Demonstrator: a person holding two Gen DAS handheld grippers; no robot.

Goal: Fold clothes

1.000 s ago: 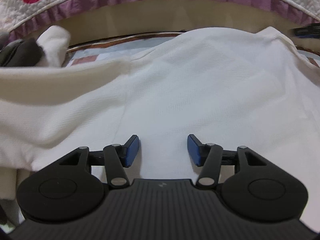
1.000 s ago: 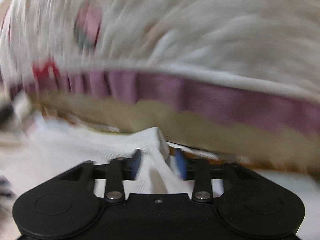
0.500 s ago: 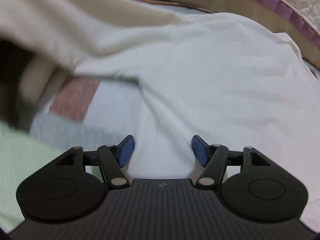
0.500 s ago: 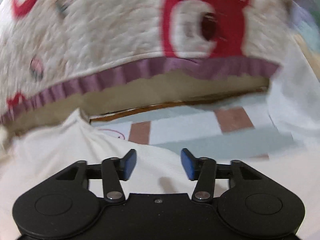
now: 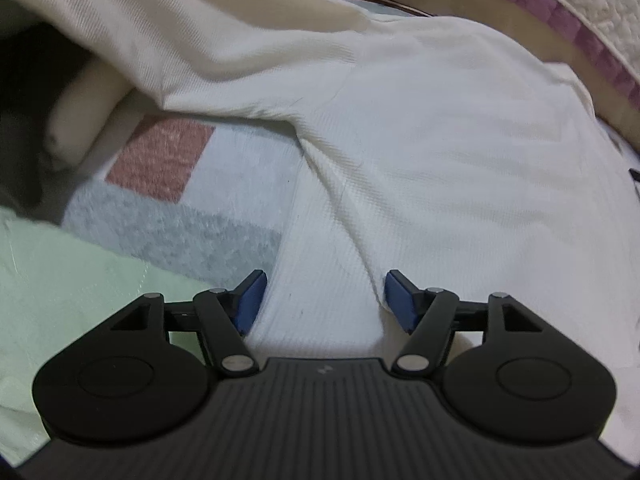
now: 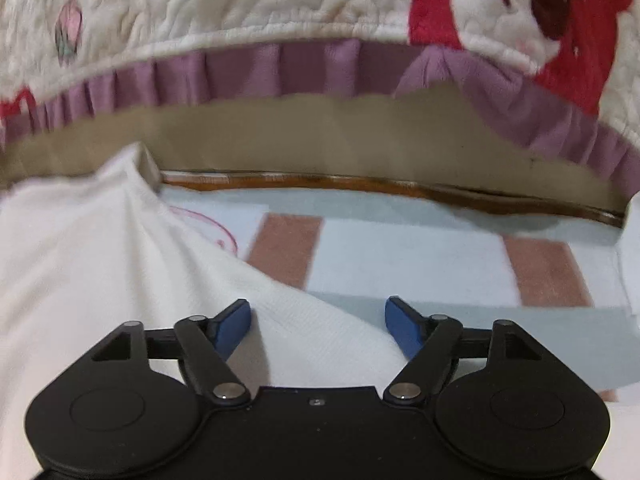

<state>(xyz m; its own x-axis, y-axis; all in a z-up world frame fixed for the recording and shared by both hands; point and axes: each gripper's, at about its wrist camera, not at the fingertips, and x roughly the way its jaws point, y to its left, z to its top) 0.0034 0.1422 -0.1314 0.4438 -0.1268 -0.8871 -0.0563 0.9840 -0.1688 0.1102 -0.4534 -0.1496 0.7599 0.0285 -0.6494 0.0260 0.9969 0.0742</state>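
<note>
A white ribbed garment [image 5: 440, 128] lies spread on a patchwork mat, with a cream sleeve [image 5: 168, 32] folded across its upper left. My left gripper [image 5: 322, 300] is open and empty, low over the garment's near edge. In the right wrist view the same white garment [image 6: 100, 264] fills the left side. My right gripper [image 6: 318, 328] is open and empty, its left finger over the cloth's edge and its right finger over the bare mat.
The patchwork mat [image 6: 400, 256] has pale blue, grey and pink-brown squares, and a pale green part [image 5: 60, 280]. A quilt with a purple frill [image 6: 280, 68] and a red cartoon figure [image 6: 520, 12] hangs over a tan edge behind. A dark shape [image 5: 24, 92] sits at far left.
My right gripper let go of the white cloth, opened wide and swung right over the mat. My left gripper stayed open and shifted left along the garment's edge.
</note>
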